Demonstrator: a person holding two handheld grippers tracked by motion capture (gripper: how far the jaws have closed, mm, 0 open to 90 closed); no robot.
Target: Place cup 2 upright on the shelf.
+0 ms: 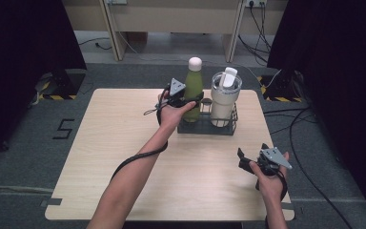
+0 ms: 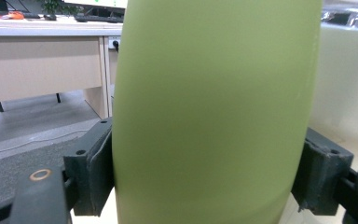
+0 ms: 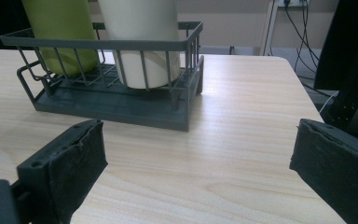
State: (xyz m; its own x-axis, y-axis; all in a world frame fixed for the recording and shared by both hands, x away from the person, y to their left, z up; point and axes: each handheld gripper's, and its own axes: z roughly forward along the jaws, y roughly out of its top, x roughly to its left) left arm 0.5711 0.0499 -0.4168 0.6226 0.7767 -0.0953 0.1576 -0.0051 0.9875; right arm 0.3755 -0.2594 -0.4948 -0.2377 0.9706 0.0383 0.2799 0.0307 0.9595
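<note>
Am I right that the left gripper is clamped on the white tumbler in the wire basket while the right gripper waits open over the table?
Not quite: the left gripper is clamped on the green bottle, as the left gripper view shows. The white tumbler stands untouched beside it in the wire basket, and the right gripper does wait open over the table.

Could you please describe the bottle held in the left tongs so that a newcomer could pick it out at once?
Look to the far middle of the wooden table, where a dark wire rack stands. In its left half stands the green bottle, gripped around its body by the left tongs. Unlike the wide white tumbler beside it, it is slim, green and topped with a rounded white cap.
</note>
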